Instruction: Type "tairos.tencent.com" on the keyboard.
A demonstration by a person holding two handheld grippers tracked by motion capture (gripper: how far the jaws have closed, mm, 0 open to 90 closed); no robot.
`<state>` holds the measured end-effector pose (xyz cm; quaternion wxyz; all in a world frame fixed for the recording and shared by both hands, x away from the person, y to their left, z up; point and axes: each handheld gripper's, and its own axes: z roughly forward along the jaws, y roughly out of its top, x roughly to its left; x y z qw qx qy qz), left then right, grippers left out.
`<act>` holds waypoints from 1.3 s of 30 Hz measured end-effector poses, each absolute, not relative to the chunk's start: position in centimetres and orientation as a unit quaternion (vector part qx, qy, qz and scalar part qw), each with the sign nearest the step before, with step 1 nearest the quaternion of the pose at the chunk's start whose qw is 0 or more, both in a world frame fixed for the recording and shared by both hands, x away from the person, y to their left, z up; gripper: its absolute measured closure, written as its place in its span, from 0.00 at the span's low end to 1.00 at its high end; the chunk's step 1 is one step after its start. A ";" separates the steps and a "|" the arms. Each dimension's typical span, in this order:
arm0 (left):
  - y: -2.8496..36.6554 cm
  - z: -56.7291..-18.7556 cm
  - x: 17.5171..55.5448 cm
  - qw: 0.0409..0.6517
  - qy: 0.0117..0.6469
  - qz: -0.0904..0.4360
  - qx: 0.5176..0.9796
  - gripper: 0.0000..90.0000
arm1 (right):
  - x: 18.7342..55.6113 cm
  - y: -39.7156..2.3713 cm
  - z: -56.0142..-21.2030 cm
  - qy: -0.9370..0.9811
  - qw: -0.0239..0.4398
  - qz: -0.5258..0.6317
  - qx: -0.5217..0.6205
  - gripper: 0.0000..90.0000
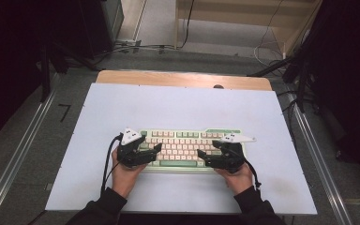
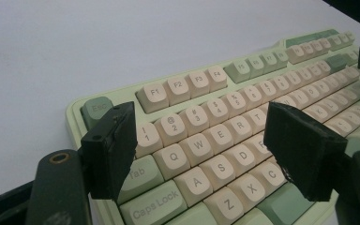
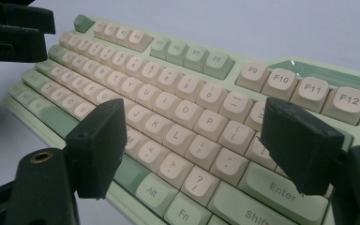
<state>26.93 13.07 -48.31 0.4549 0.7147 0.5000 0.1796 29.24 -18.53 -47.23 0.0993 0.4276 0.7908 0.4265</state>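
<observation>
Your forearms come in at the bottom of the high view, one hand behind each tool, and they frame the work: the white table (image 1: 122, 108) spreads wide under everything, and on it, toward your side and about midway across, lies the green and cream keyboard (image 1: 187, 140), square to you. That placing looks deliberate; it puts both ends of the board within reach of both hands at once.

Your left gripper (image 1: 155, 149) hovers over the left end of the keyboard, jaws spread wide and holding nothing. From the left gripper view the keyboard (image 2: 225, 131) runs away between those jaws, which straddle the letter block from the Tab (image 2: 138, 172) side across to around C. They sit above the keys; I cannot tell whether a pad touches a keycap.

Your right gripper (image 1: 201, 154) mirrors it over the right end, likewise spread and empty. In the right gripper view the keyboard (image 3: 178, 89) lies between the jaws, with Enter (image 3: 281, 190) just under the right-hand pad and the left gripper (image 3: 16, 30) dark at the top left corner.

My reading: you hold both tools released and level so that a single jaw tip can dip onto a key, or so the two can close on the board's ends
</observation>
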 end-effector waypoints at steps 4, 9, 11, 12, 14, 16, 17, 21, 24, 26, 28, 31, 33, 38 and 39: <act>13.1 -48.3 27.0 0.455 0.500 0.178 0.714 0.29 | 29.2 -18.5 -47.2 0.791 0.100 0.426 0.427 0.23; 13.1 -48.3 26.9 0.456 0.500 0.178 0.715 0.29 | 29.3 -18.5 -47.3 0.791 0.100 0.424 0.429 0.23; 13.0 -48.3 26.9 0.456 0.500 0.178 0.715 0.29 | 29.3 -18.5 -47.3 0.791 0.100 0.424 0.430 0.23; 13.0 -48.3 27.0 0.457 0.499 0.177 0.715 0.29 | 29.3 -18.6 -47.3 0.791 0.100 0.424 0.429 0.23; 13.0 -48.4 27.0 0.457 0.499 0.177 0.715 0.29 | 29.3 -18.6 -47.3 0.791 0.100 0.423 0.431 0.23; 12.9 -48.3 27.0 0.459 0.497 0.175 0.715 0.30 | 29.3 -18.6 -47.3 0.790 0.100 0.424 0.432 0.23; 12.8 -48.2 27.0 0.460 0.497 0.176 0.714 0.30 | 29.4 -18.6 -47.2 0.790 0.101 0.424 0.431 0.23; 12.4 -47.8 27.1 0.469 0.485 0.177 0.716 0.37 | 29.3 -18.6 -47.2 0.789 0.102 0.424 0.433 0.23; 11.9 -47.4 27.1 0.480 0.465 0.179 0.722 0.64 | 29.4 -18.7 -47.1 0.787 0.104 0.424 0.435 0.23; 11.7 -47.3 27.3 0.488 0.454 0.165 0.727 0.86 | 29.5 -18.8 -47.1 0.786 0.104 0.425 0.436 0.23; 11.4 -47.4 27.7 0.487 0.452 0.153 0.732 1.00 | 29.5 -18.9 -47.1 0.785 0.103 0.426 0.438 0.23; 11.1 -47.5 28.2 0.481 0.453 0.148 0.736 1.00 | 29.5 -19.0 -47.1 0.784 0.104 0.427 0.438 0.23; 10.9 -47.5 28.4 0.480 0.453 0.144 0.738 1.00 | 29.6 -19.0 -47.0 0.784 0.104 0.427 0.438 0.23; 10.1 -47.6 28.9 0.475 0.447 0.130 0.747 1.00 | 29.6 -19.0 -47.1 0.784 0.104 0.426 0.440 0.23; 9.9 -47.7 28.9 0.473 0.447 0.129 0.749 1.00 | 29.6 -19.0 -47.1 0.784 0.104 0.426 0.439 0.23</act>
